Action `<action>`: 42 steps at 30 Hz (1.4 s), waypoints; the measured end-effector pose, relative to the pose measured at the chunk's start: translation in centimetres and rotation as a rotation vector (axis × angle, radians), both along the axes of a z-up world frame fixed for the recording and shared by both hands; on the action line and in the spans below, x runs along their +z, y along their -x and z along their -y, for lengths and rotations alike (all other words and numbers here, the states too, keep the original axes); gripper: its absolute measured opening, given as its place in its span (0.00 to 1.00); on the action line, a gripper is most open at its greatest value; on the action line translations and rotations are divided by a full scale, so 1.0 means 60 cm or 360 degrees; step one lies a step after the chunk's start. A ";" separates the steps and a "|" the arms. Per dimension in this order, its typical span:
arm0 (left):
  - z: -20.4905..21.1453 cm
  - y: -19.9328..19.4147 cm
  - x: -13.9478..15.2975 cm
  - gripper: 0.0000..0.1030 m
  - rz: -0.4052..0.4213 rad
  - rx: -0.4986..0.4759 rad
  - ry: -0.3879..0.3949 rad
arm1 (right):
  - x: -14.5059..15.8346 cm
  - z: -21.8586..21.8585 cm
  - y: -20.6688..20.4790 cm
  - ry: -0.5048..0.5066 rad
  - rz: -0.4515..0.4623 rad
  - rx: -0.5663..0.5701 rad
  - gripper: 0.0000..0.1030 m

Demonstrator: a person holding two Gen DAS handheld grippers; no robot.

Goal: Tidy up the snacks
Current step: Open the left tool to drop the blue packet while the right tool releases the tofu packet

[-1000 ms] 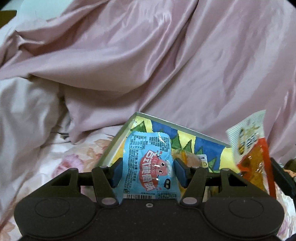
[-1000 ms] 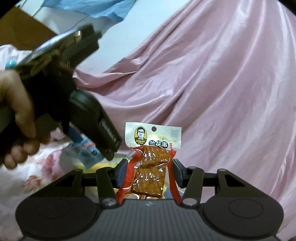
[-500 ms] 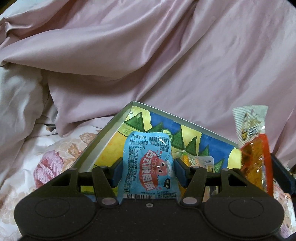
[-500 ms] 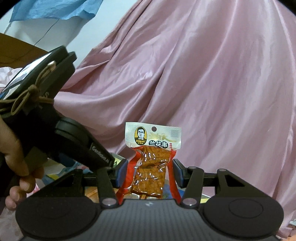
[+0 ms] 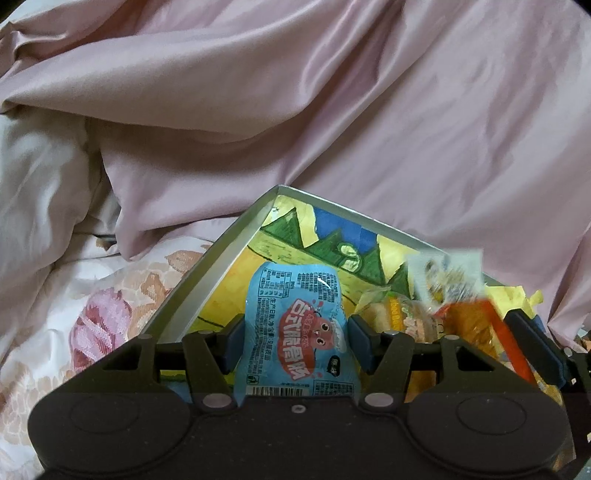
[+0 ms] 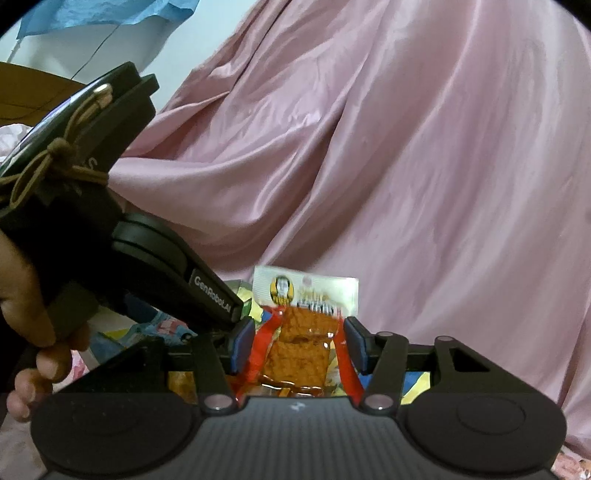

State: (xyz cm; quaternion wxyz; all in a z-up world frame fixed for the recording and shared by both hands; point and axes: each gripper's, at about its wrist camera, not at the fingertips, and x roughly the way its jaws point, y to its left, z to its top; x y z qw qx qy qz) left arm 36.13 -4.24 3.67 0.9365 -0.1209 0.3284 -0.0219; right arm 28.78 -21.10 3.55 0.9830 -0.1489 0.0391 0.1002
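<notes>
My left gripper (image 5: pixel 295 341) is shut on a blue snack packet (image 5: pixel 297 328) with a red cartoon crab, held over the open box (image 5: pixel 207 280) with a colourful yellow, green and blue lining. My right gripper (image 6: pixel 298 345) is shut on an orange-red snack packet (image 6: pixel 301 343) with a white header strip. That packet shows blurred in the left wrist view (image 5: pixel 461 306), low over the right part of the box. Other snack packets (image 5: pixel 391 317) lie inside the box. The left gripper's body (image 6: pixel 147 258) and the hand holding it fill the left of the right wrist view.
Pink satin bedding (image 5: pixel 332 110) rises in folds behind the box. A floral sheet (image 5: pixel 85 314) lies left of the box. A blue cloth (image 6: pixel 110 14) and a brown board (image 6: pixel 26 88) are at the far upper left.
Both grippers have moved forward and down toward the box, which now looks larger. The orange-red packet has dropped lower over the box. Both grips are unchanged.
</notes>
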 end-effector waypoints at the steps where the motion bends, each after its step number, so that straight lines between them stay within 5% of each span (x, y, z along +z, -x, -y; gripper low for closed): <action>1: -0.001 -0.001 -0.002 0.59 -0.0006 0.0002 0.0003 | -0.001 -0.001 -0.003 -0.0002 -0.0011 0.0003 0.56; 14: -0.009 -0.005 -0.013 0.67 -0.0048 0.0026 0.0029 | -0.005 -0.006 -0.021 0.0002 -0.0043 0.0002 0.56; 35: -0.025 0.049 0.039 0.99 0.0071 0.0107 0.0010 | 0.032 0.028 0.010 -0.0116 -0.0007 -0.0073 0.87; 42: -0.033 0.081 0.065 0.99 0.0120 0.0128 -0.0010 | 0.059 0.046 0.038 -0.0212 0.0013 -0.0089 0.97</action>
